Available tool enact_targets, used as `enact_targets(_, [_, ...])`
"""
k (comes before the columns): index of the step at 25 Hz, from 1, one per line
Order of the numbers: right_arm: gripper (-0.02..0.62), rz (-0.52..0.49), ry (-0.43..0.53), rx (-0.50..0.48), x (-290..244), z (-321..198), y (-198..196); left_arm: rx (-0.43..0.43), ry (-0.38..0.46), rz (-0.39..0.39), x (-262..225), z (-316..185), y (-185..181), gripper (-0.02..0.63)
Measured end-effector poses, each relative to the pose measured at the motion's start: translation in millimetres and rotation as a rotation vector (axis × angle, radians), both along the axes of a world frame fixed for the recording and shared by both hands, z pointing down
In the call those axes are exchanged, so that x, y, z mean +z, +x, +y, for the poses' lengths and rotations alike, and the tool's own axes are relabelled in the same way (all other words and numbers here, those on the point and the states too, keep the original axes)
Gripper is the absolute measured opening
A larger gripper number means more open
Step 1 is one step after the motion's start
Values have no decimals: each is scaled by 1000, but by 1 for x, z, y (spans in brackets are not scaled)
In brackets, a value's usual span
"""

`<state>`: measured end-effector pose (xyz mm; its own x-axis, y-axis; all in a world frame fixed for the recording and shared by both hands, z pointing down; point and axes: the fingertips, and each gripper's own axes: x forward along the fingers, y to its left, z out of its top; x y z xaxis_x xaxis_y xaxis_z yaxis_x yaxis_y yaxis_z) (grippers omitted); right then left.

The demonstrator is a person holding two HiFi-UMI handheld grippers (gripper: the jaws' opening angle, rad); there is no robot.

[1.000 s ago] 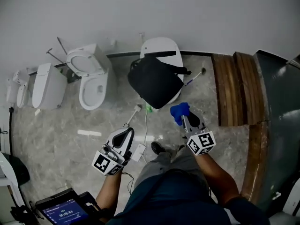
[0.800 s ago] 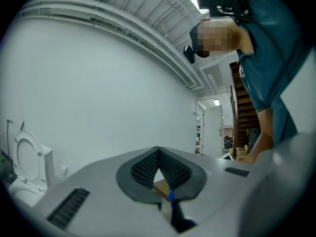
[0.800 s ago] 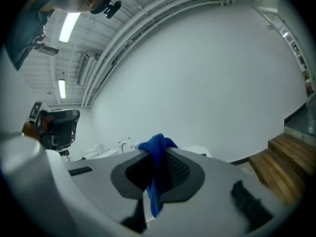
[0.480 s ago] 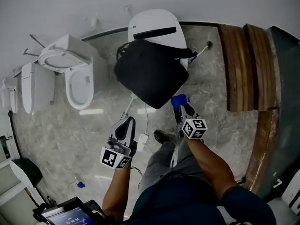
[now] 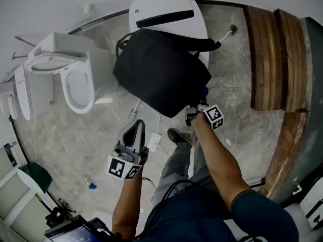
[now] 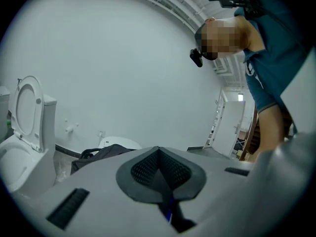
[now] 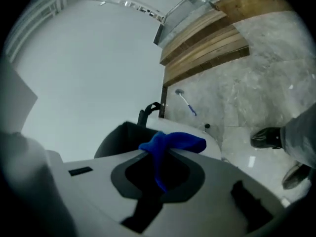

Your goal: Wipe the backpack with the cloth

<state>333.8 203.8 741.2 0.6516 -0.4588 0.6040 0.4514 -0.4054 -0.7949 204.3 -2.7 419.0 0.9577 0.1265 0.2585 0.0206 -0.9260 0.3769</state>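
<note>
A black backpack (image 5: pixel 160 70) lies tilted on the closed lid of a white toilet (image 5: pixel 166 3). My right gripper (image 5: pixel 195 111) is at the backpack's near right edge, shut on a blue cloth (image 7: pixel 174 143). In the right gripper view the cloth sticks out past the jaws, with the dark backpack (image 7: pixel 123 136) just beyond it. My left gripper (image 5: pixel 133 137) hangs lower left over the floor, away from the backpack, shut with nothing in it. The backpack (image 6: pixel 98 155) shows low in the left gripper view.
An open toilet (image 5: pixel 75 74) stands left of the backpack. A toilet brush (image 5: pixel 228 34) lies on the marble floor at the right, near wooden steps (image 5: pixel 275 54). A power strip and cable (image 5: pixel 151 139) lie on the floor by the person's shoe (image 5: pixel 177 136).
My right gripper has moved forward with the cloth, from open floor up to the backpack's near edge. The head view has closed in on the backpack. The left gripper stays low.
</note>
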Motion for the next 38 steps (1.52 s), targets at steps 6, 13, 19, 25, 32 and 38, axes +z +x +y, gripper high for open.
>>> enact_targets(6, [26,125,113,-135,1,-1,114,-14,-26,-13,10,-6,11,3])
enact_targets(13, [26,87,216,-351,-23,-23,-15,-6,-34,-25,14,-5,17,3])
enact_targets(19, [26,-23,241,-445,-15,-48,-91,-20,-27,-39,18,-9,11,3])
enact_targets(25, [26,268,111,-581,-29,-21,15,-38,-26,-26,13,-10,1,3])
enact_targets(32, [26,276,102,-821,-36,-42,-46,-57,-38,-44,23,-3,-14,3])
enact_targets(38, [26,317,31,-1015,-32,-53,-89,-102,-47,-53,30,-4,-32,3])
